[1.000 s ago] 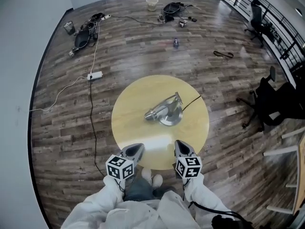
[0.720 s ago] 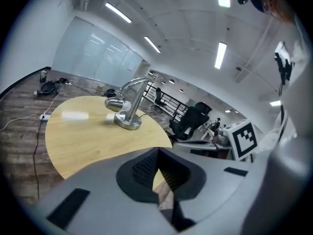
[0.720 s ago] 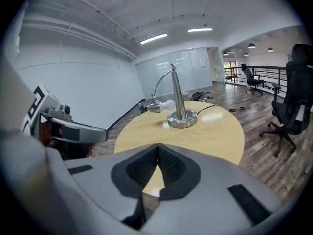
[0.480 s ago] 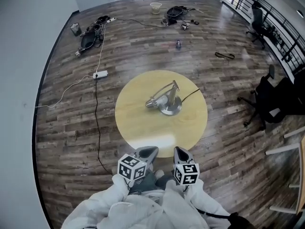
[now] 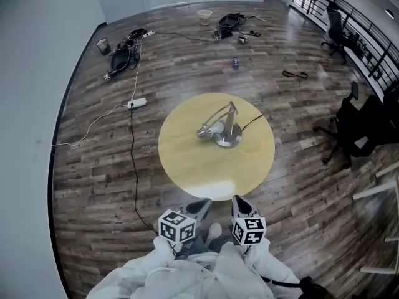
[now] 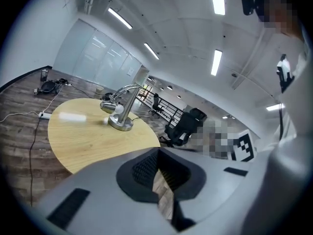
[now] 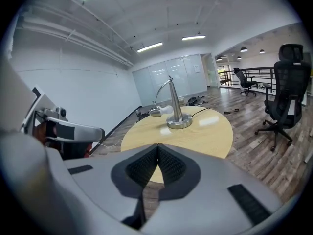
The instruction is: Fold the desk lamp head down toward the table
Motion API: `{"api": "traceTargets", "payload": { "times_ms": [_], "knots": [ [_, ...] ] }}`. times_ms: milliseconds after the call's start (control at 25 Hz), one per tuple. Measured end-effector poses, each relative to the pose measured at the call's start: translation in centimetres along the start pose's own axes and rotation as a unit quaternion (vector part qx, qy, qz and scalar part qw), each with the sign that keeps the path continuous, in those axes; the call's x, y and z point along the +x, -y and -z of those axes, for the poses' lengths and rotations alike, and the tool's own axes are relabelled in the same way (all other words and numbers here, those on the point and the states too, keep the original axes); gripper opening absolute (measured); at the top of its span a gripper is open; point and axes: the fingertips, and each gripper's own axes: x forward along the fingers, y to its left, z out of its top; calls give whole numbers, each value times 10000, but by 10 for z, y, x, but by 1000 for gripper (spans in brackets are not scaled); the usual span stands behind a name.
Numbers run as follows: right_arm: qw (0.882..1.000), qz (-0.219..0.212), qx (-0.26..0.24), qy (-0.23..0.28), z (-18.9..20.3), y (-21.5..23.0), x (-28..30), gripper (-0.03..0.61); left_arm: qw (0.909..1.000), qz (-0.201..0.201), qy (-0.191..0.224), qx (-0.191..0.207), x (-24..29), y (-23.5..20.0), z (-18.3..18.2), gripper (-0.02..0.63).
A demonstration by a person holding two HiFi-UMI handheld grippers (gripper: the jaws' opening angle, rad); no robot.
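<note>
Both my jaws shut, empty; left gripper (image 5: 201,204) & right gripper (image 5: 239,202) sit off the bench (image 5: 181,167) edge, well apart from the lamp (image 5: 228,120) mid-bench, head (image 5: 206,130) already low. Risk: reaching in w/ shut jaws could shove the base (image 5: 228,141) or snag the cord (image 5: 252,122), tipping it.

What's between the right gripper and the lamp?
Only bare table separates the right gripper from the lamp, seen in head and right gripper views.
</note>
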Motion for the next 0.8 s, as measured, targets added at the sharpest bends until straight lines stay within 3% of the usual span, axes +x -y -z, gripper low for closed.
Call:
{"api": "traceTargets", "payload": {
  "times_ms": [320,800],
  "knots": [
    [9990,341,94,269,19,-48,-40,11,9990,-29,209,400,-69,15,18,0],
    [9974,379,43,615,28,-97,-82,11,9978,-254,485,377,-125,24,42,0]
  ]
}}
